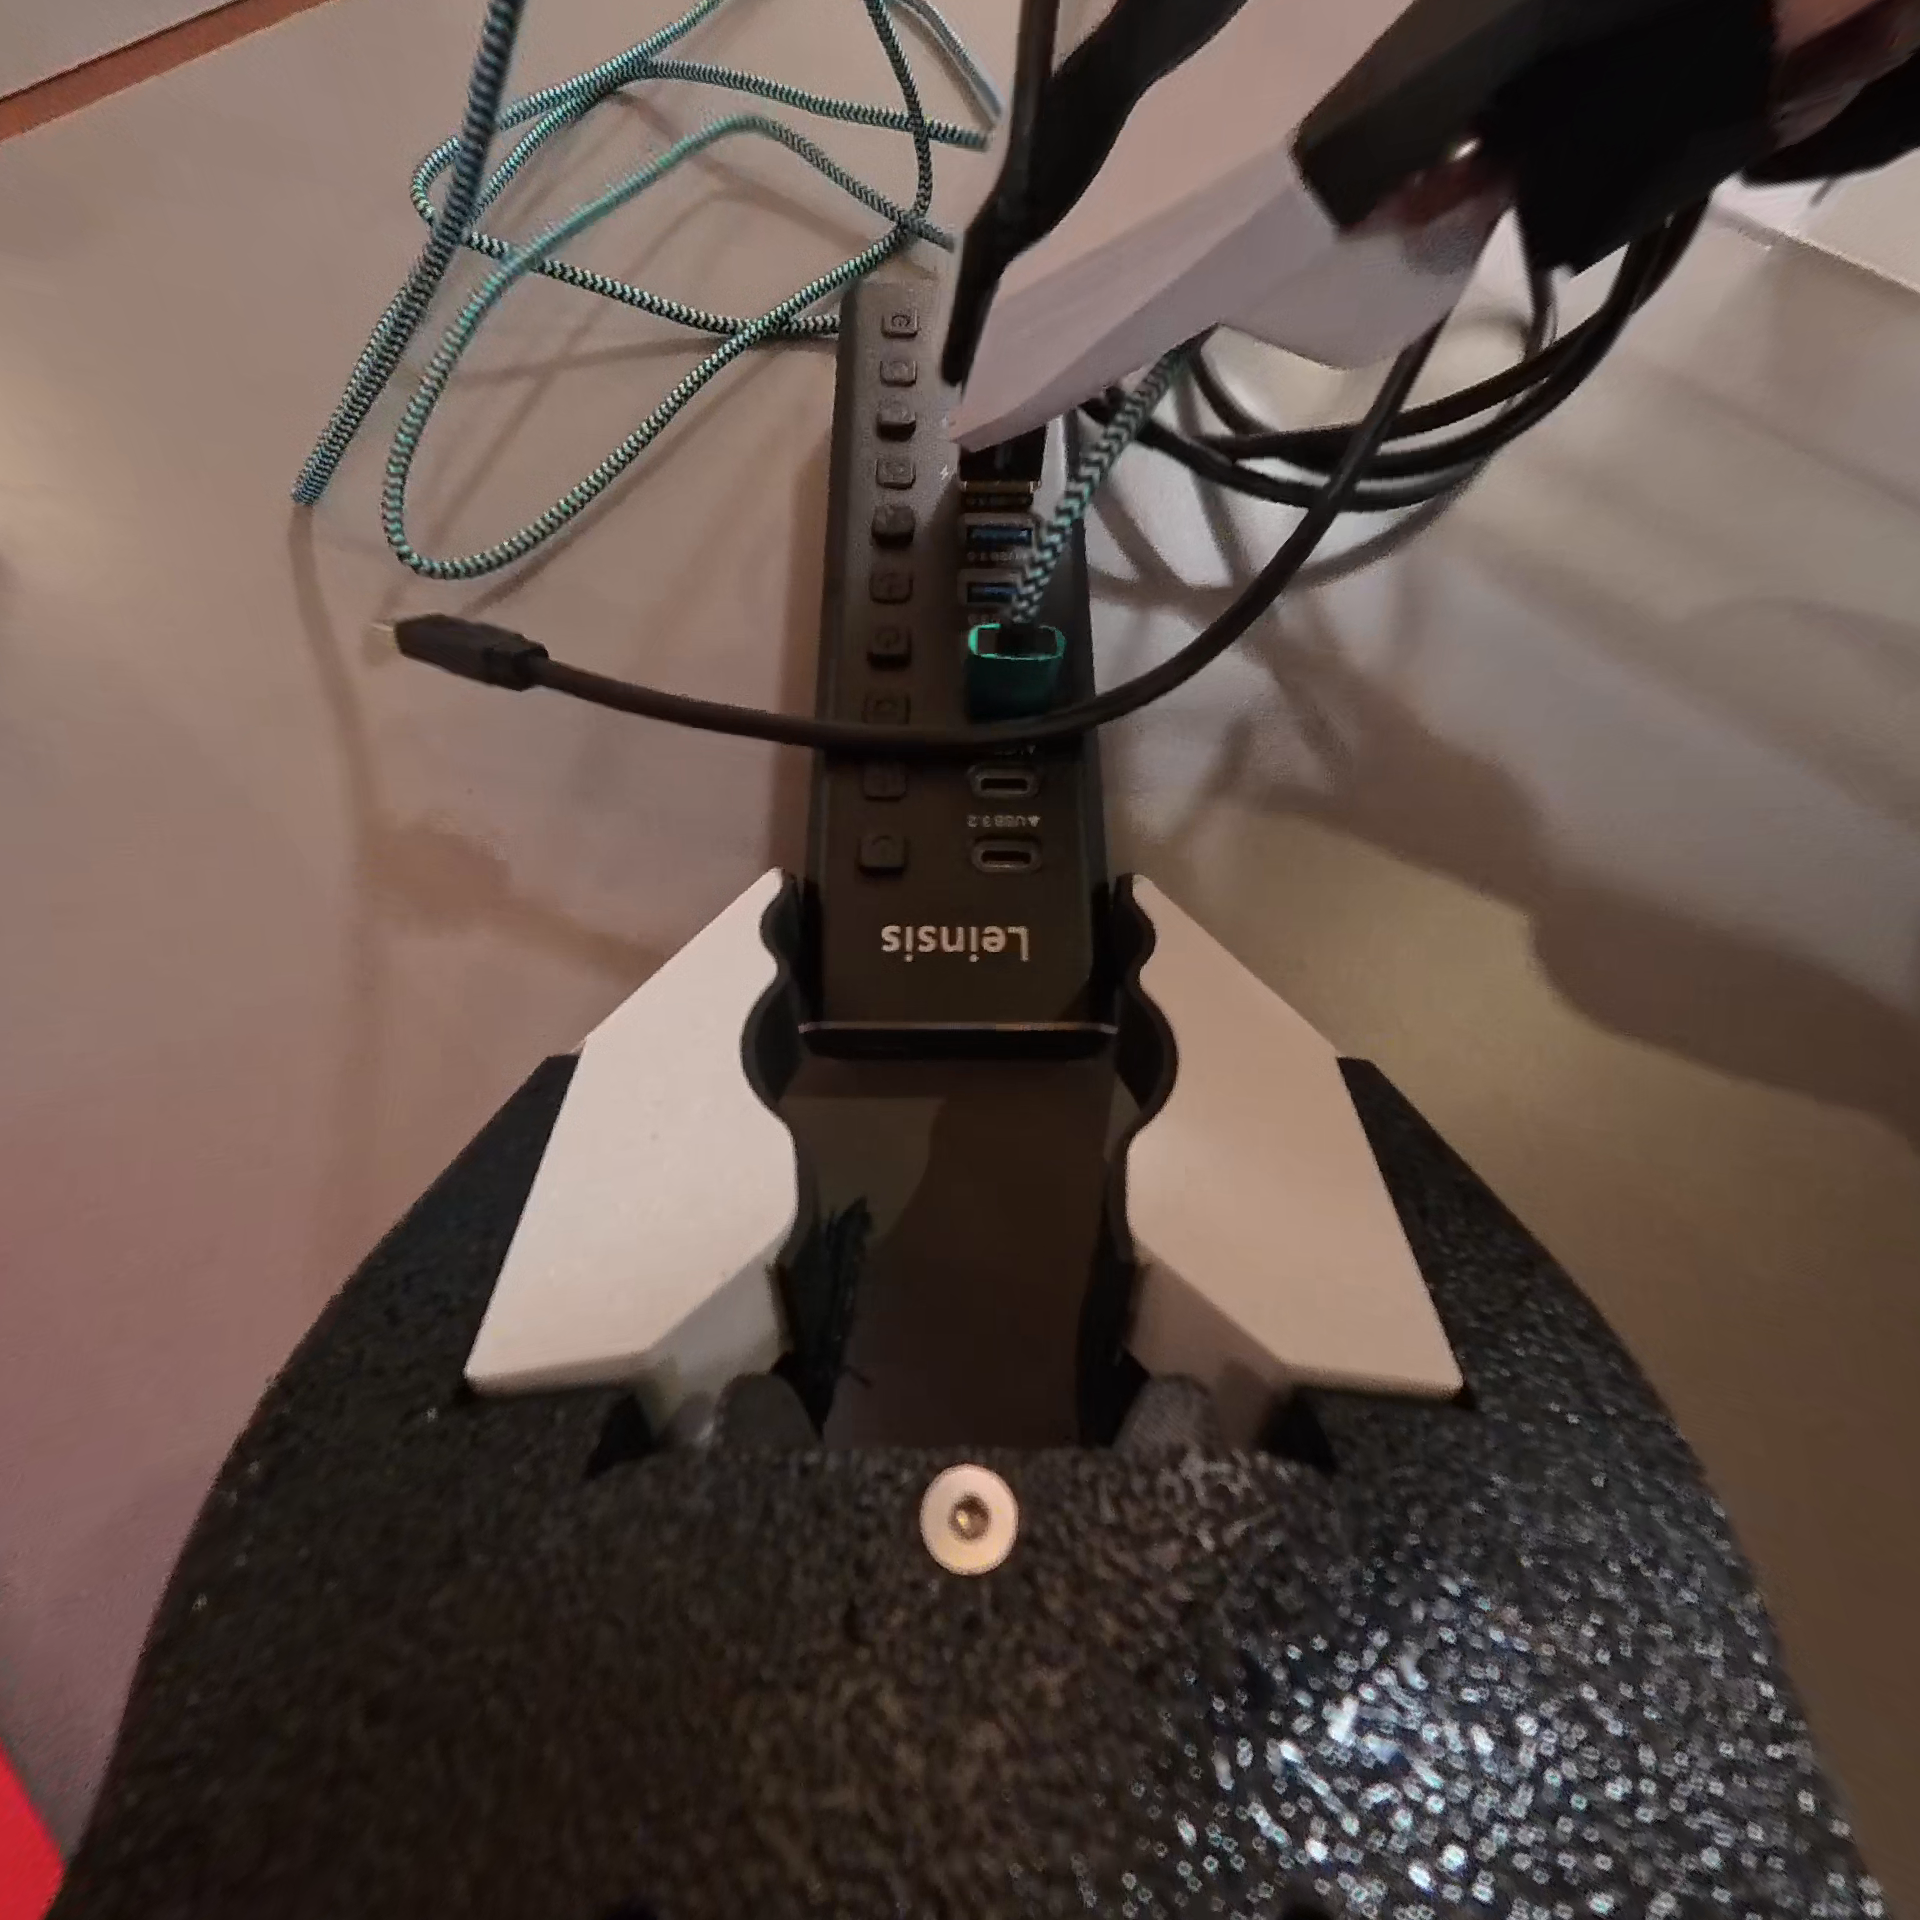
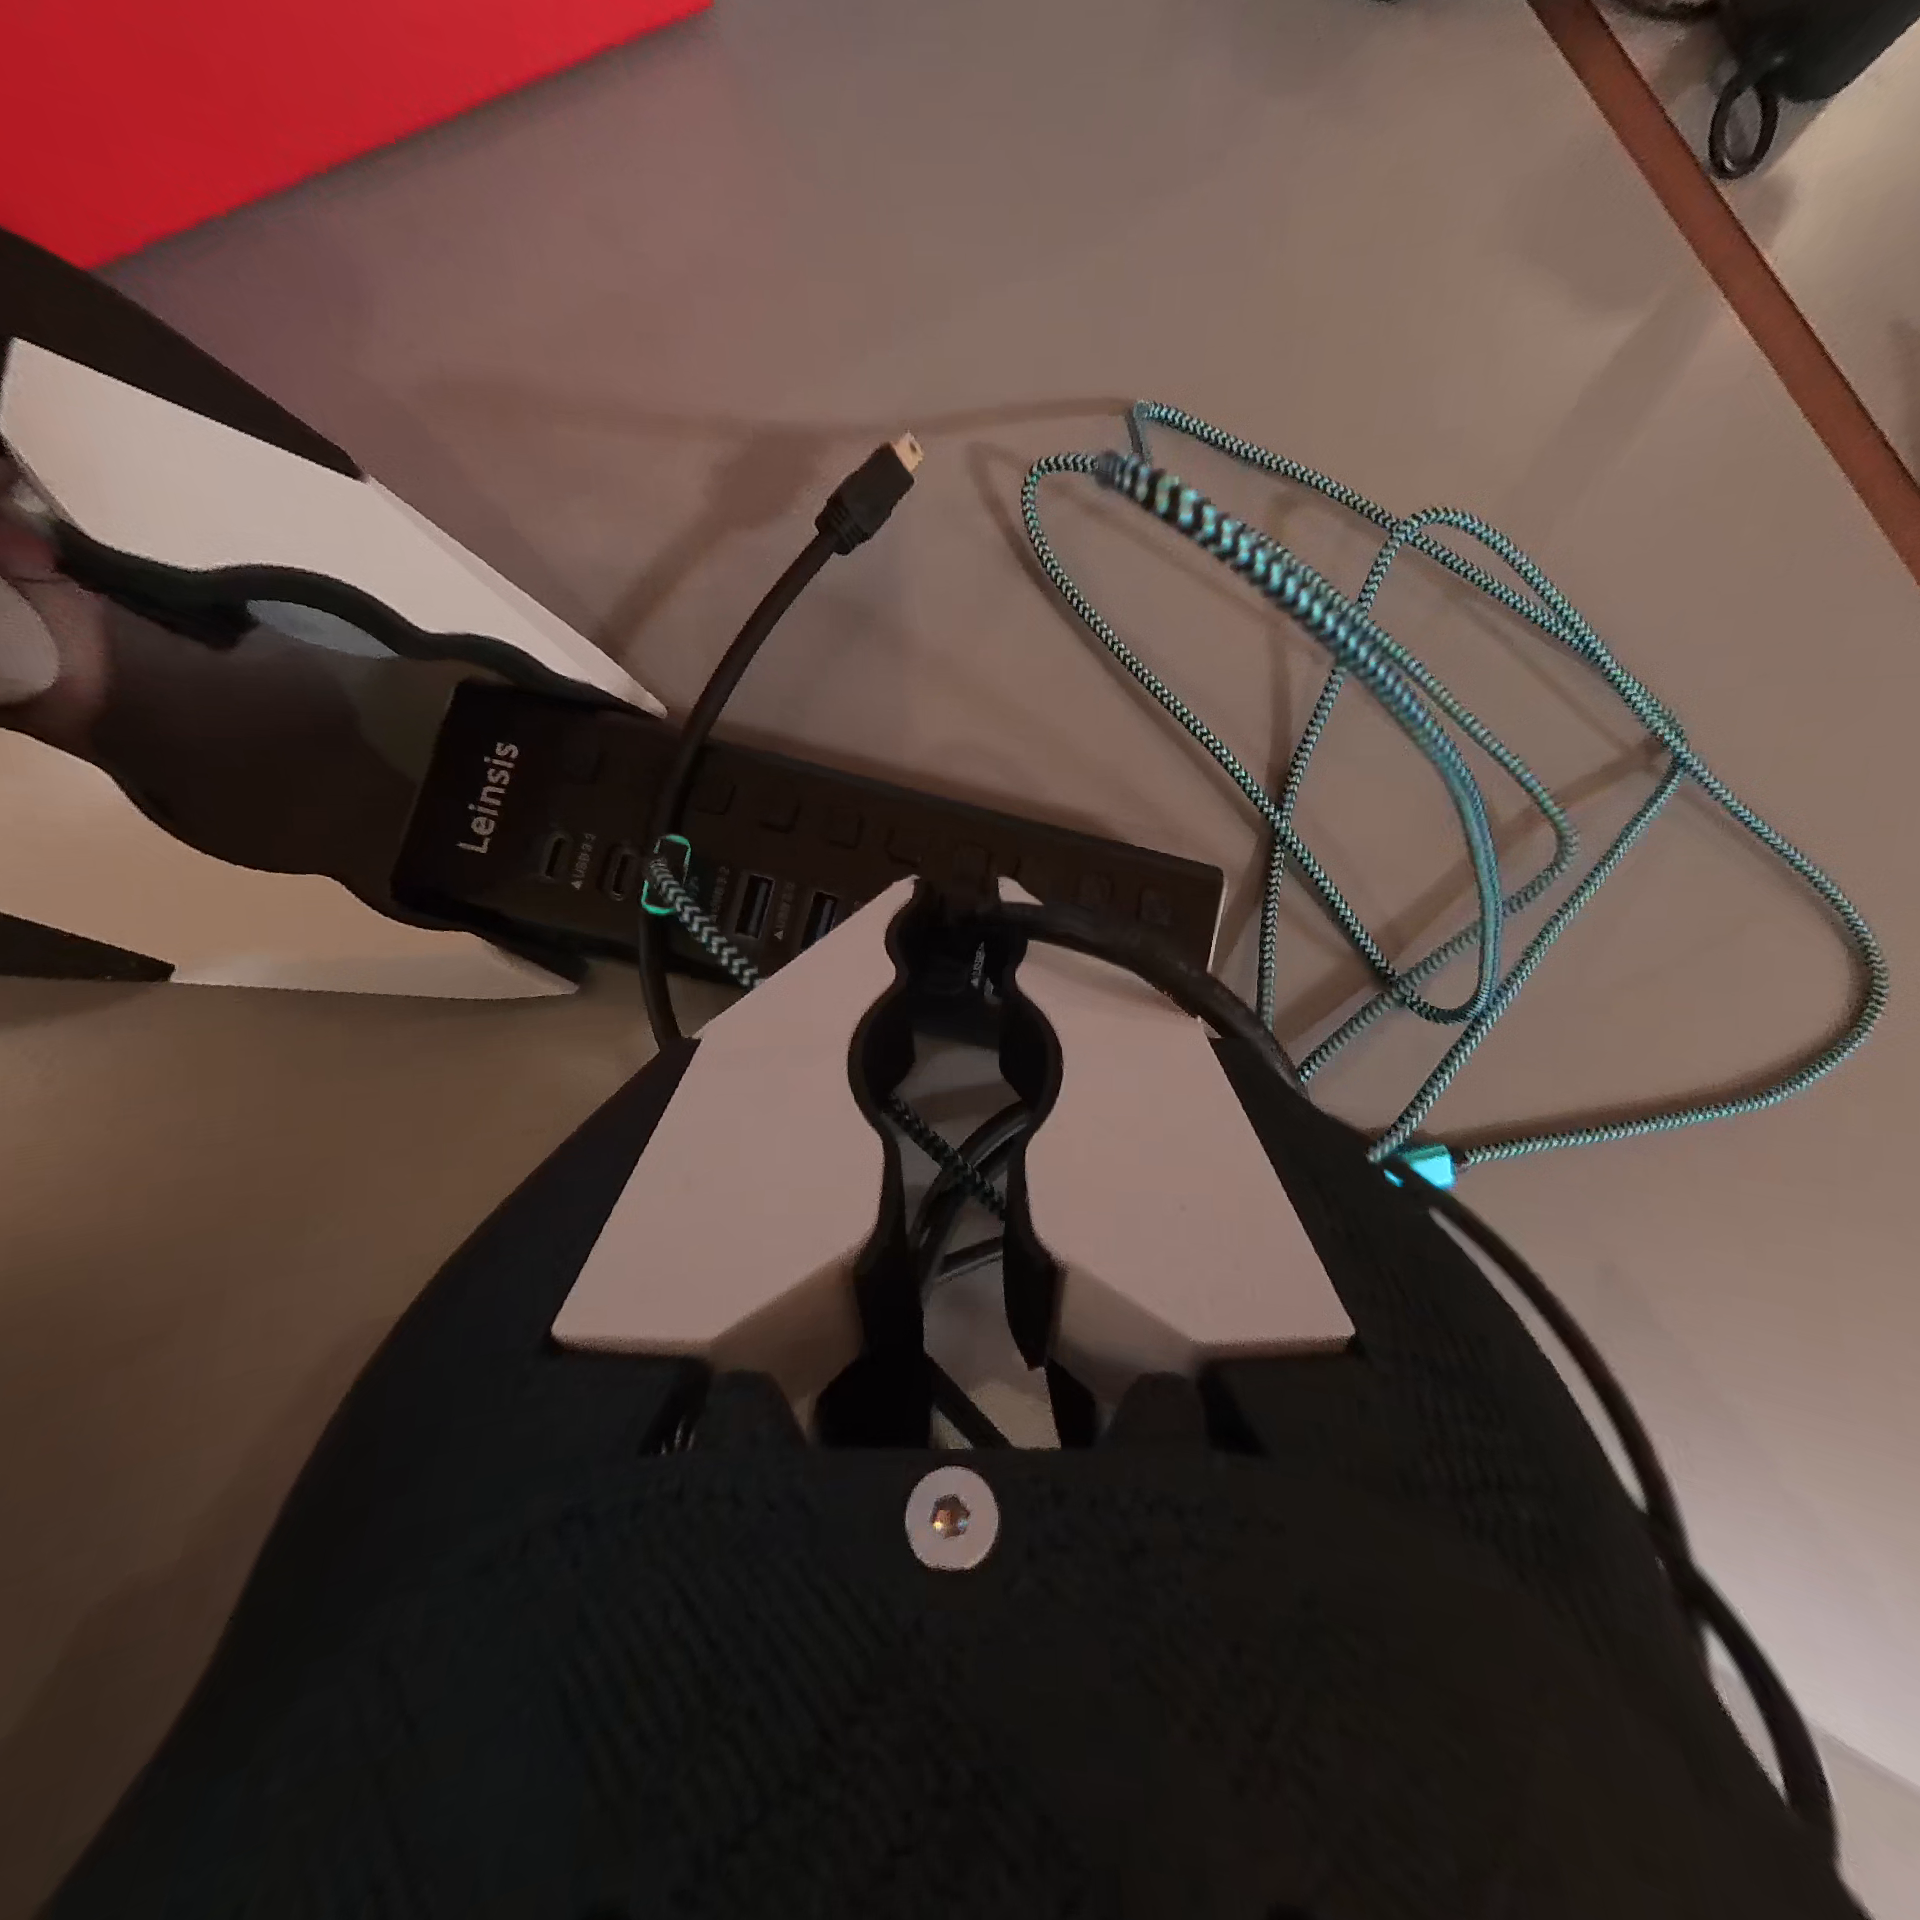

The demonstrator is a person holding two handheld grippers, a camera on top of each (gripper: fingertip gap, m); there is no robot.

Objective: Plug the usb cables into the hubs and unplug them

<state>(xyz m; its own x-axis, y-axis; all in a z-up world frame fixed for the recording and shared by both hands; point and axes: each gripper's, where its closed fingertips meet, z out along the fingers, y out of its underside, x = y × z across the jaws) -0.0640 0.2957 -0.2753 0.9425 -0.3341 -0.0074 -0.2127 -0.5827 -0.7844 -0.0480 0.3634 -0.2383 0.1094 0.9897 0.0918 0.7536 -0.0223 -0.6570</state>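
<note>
A long black USB hub (image 1: 940, 623) lies on the beige table. My left gripper (image 1: 956, 894) is shut on its near end, one finger on each side. A teal plug (image 1: 1013, 675) of the teal braided cable (image 1: 520, 260) sits in a middle port. My right gripper (image 1: 961, 416) comes down from the upper right and is shut on a black USB plug (image 1: 1003, 468) at a farther port. In the right wrist view the right gripper (image 2: 956, 894) pinches that plug (image 2: 971, 971) over the hub (image 2: 790, 810), and the left gripper (image 2: 582, 842) holds the hub's left end.
A thin black cable lies across the hub, its free small plug (image 1: 457, 644) on the table, also in the right wrist view (image 2: 873, 499). Black cable loops (image 1: 1351, 416) lie right of the hub. A red object (image 2: 312, 104) and the brown table edge (image 2: 1714, 260) lie beyond. From my left tips it is roughly 15 centimetres to the red object (image 2: 312, 104); from my right, 25 centimetres.
</note>
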